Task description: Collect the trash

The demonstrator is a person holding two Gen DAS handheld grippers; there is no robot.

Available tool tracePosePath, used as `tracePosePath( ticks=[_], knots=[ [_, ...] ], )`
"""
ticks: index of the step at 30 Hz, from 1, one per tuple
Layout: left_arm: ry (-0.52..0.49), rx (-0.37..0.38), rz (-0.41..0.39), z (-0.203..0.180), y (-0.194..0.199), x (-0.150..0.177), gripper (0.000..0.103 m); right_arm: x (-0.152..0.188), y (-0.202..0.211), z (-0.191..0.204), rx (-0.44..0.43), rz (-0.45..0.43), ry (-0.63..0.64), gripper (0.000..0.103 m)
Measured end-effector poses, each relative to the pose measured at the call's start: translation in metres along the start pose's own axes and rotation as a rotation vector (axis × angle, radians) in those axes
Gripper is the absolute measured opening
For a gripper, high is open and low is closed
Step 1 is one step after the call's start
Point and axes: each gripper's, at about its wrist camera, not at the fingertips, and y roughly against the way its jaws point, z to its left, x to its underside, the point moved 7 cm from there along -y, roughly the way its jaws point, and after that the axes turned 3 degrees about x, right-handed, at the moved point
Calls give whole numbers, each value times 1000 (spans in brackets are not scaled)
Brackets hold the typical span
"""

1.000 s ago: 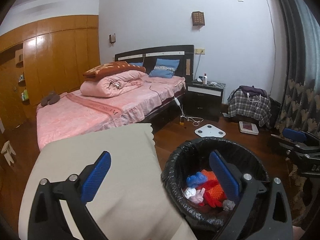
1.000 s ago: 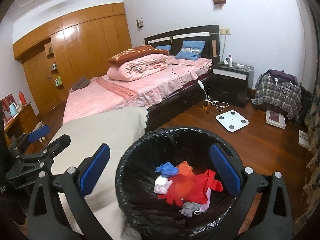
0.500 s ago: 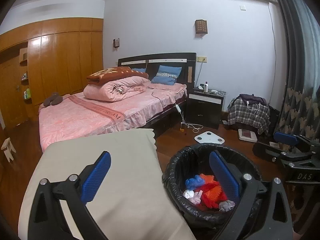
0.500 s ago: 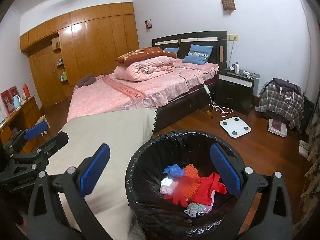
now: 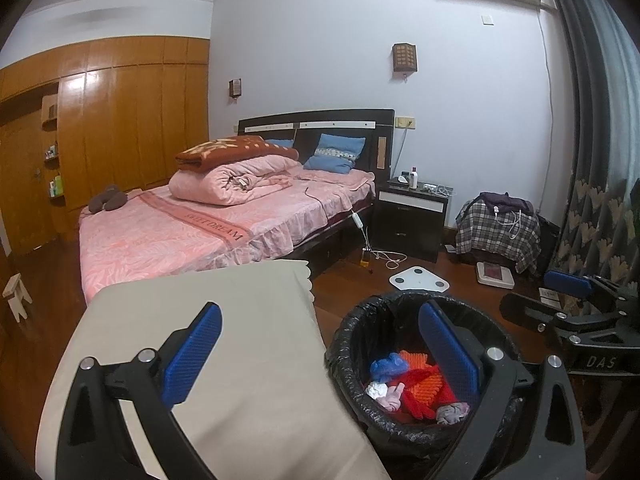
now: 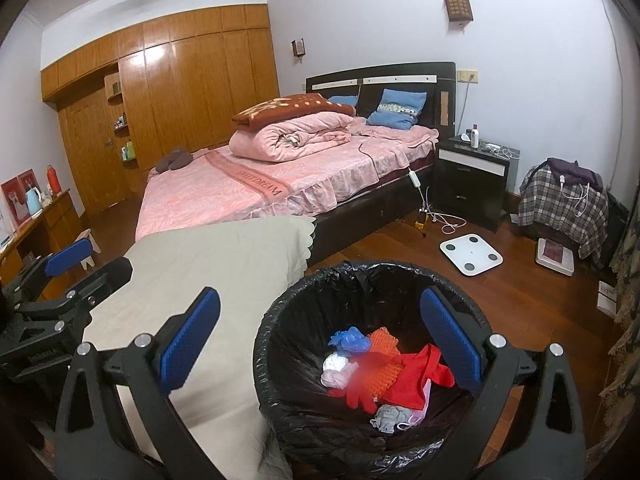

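Black liner bags the trash bin (image 6: 372,360), which stands on the floor just beside the cloth-covered table (image 5: 224,344); red, orange and blue trash (image 6: 380,372) lies inside. My left gripper (image 5: 320,356) and right gripper (image 6: 320,340) hang spread wide, gripping nothing. Hazard: the liner rim (image 5: 348,344) is loose plastic (it crumples readily), so a finger descending too near it could snag, drag the bag inward or tip the bin.

Readable lettering in the bedroom

The pink bedspread's darker woven band (image 5: 208,220) reads "SWEETDREAM"; the black right gripper (image 5: 568,292) body is marked "DAS".
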Motion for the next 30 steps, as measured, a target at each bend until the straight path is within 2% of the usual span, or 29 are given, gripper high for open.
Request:
tracePosePath(
  ticks=[30],
  knots=[
    [-3, -6, -1, 1, 0, 1, 97, 0, 0, 1, -1, 0, -1, 97]
  ],
)
